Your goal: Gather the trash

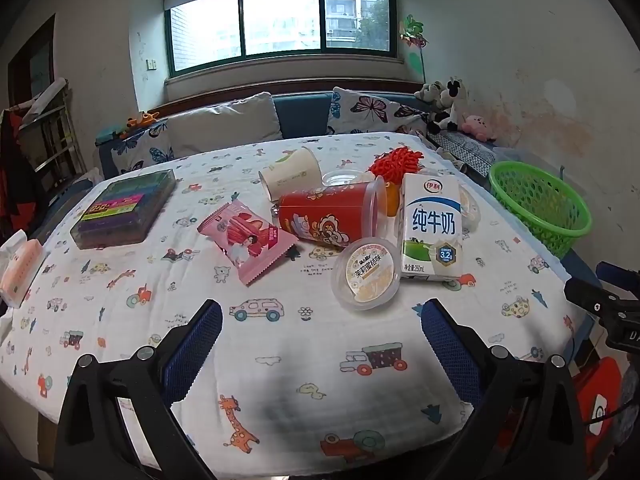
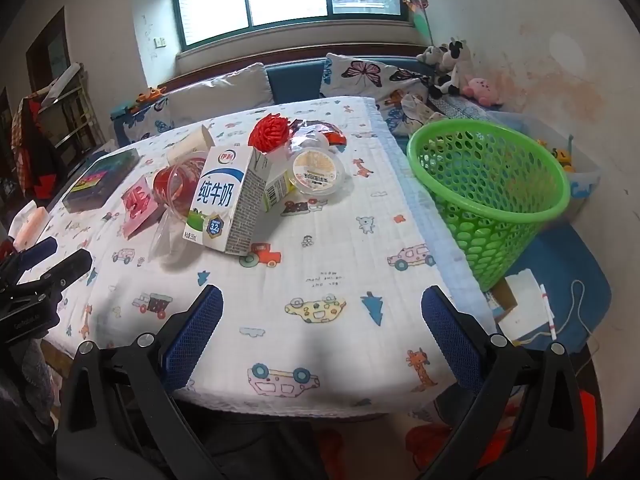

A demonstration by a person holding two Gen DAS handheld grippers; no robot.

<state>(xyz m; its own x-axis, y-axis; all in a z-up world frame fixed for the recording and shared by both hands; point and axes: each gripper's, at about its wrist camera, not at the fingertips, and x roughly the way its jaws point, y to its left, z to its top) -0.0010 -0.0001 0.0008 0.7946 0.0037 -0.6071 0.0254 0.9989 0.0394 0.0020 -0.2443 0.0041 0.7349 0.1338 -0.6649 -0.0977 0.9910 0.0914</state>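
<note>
Trash lies mid-table: a white milk carton (image 1: pixel 432 226) (image 2: pixel 222 204) standing upright, a round pudding cup (image 1: pixel 366 274), a second pudding cup (image 2: pixel 318 172), a red plastic cup on its side (image 1: pixel 332 214) (image 2: pixel 176 186), a pink snack wrapper (image 1: pixel 248 240) (image 2: pixel 138 206) and a tipped paper cup (image 1: pixel 290 174). A green mesh basket (image 1: pixel 540 204) (image 2: pixel 492 192) stands at the table's right edge. My left gripper (image 1: pixel 320 320) is open and empty, short of the pudding cup. My right gripper (image 2: pixel 320 304) is open and empty over bare cloth.
A dark box of coloured items (image 1: pixel 124 210) (image 2: pixel 102 180) sits at the far left of the table. A red pompom (image 1: pixel 396 162) (image 2: pixel 270 130) lies behind the trash. A sofa with cushions (image 1: pixel 224 124) runs behind the table. The cartoon-print tablecloth (image 2: pixel 332 248) covers the table.
</note>
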